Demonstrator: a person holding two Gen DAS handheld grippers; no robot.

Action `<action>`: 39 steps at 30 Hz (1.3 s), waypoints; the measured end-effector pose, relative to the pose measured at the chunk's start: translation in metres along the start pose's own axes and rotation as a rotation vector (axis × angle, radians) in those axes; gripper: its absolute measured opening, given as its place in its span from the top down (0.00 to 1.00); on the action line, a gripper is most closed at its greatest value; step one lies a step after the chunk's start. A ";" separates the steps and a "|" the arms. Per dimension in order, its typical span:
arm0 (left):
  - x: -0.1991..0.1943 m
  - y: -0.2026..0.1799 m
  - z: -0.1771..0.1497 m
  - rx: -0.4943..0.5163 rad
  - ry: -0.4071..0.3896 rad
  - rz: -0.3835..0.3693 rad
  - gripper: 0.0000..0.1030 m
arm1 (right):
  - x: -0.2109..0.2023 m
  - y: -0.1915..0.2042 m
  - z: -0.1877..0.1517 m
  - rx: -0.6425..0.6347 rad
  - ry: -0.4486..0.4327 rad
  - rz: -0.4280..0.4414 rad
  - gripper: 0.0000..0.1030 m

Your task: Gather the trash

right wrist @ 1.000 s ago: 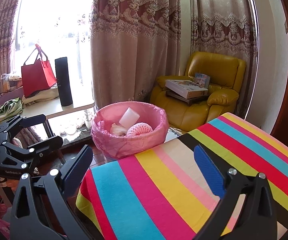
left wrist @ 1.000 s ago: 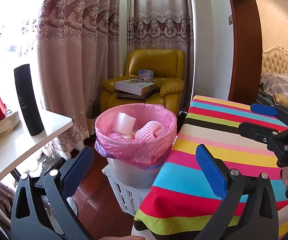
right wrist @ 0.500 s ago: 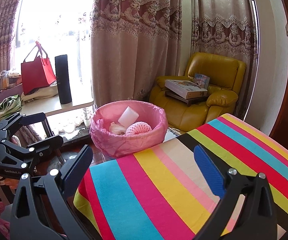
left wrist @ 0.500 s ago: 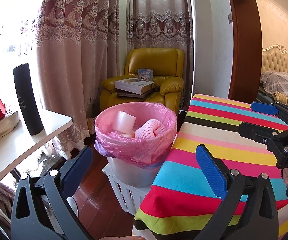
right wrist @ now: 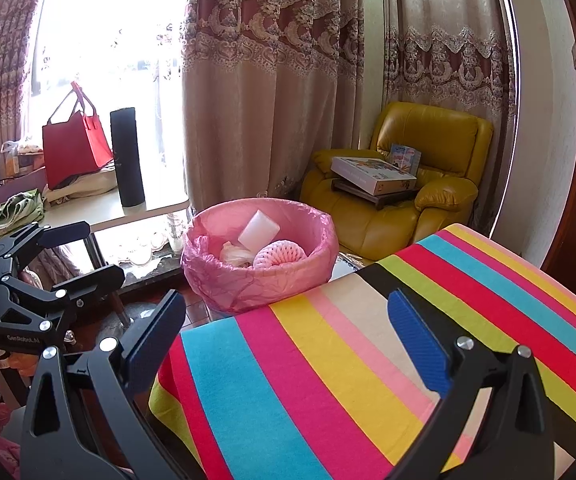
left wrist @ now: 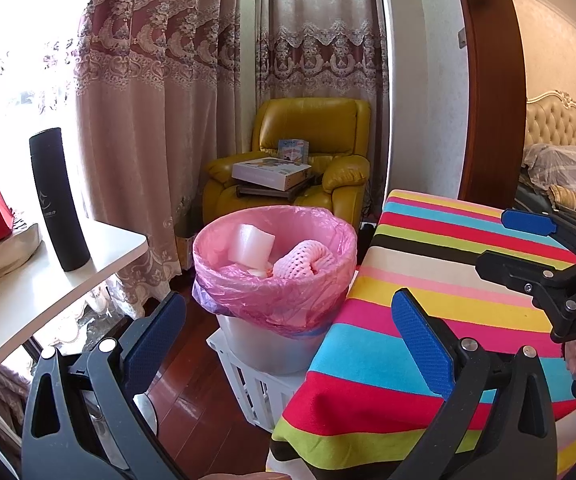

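Observation:
A trash bin (left wrist: 280, 344) lined with a pink bag (left wrist: 275, 280) (right wrist: 258, 280) stands beside the striped table (left wrist: 439, 280) (right wrist: 367, 360). Inside lie a white foam block (left wrist: 252, 246) (right wrist: 259, 233), a pink foam fruit net (left wrist: 305, 258) (right wrist: 280, 254) and a crumpled pale wad (right wrist: 232, 255). My left gripper (left wrist: 288, 332) hangs open and empty in front of the bin, over the table's left edge. My right gripper (right wrist: 288, 336) is open and empty above the striped cloth. Each gripper shows in the other's view: the right gripper (left wrist: 527, 240) and the left gripper (right wrist: 72, 252).
A white side table (left wrist: 48, 280) at the left carries a black flask (left wrist: 58, 200) and a red bag (right wrist: 74, 152). A yellow armchair (right wrist: 415, 184) with a box on it sits by the curtains. The bin rests on a white crate (left wrist: 256, 392). A bed (left wrist: 559, 160) shows at the far right.
Both grippers have barely drifted; the right wrist view has pulled back slightly from the bin. Nothing was taken hold of or let go.

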State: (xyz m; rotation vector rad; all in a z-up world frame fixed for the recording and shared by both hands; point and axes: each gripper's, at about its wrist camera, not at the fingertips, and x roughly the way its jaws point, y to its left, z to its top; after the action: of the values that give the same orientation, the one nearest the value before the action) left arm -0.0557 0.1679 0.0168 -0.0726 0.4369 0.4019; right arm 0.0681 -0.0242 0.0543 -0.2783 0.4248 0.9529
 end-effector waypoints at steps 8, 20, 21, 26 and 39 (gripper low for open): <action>-0.001 -0.002 0.001 0.006 -0.002 0.005 0.06 | 0.001 0.000 0.000 0.008 -0.001 -0.001 0.05; -0.001 -0.001 0.000 0.004 0.000 0.007 0.06 | 0.001 0.000 -0.001 0.008 0.002 0.002 0.05; -0.001 -0.002 0.000 0.004 0.001 0.007 0.06 | 0.002 0.001 -0.001 0.009 0.002 0.002 0.05; 0.000 -0.001 0.000 0.003 0.001 0.007 0.06 | 0.001 0.000 -0.001 0.007 0.002 0.003 0.05; -0.001 -0.002 0.000 0.004 0.001 0.007 0.06 | 0.002 0.001 0.000 0.008 0.002 0.002 0.05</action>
State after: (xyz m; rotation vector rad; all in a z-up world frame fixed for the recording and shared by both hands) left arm -0.0554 0.1661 0.0172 -0.0672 0.4396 0.4075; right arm 0.0684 -0.0229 0.0531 -0.2712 0.4305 0.9530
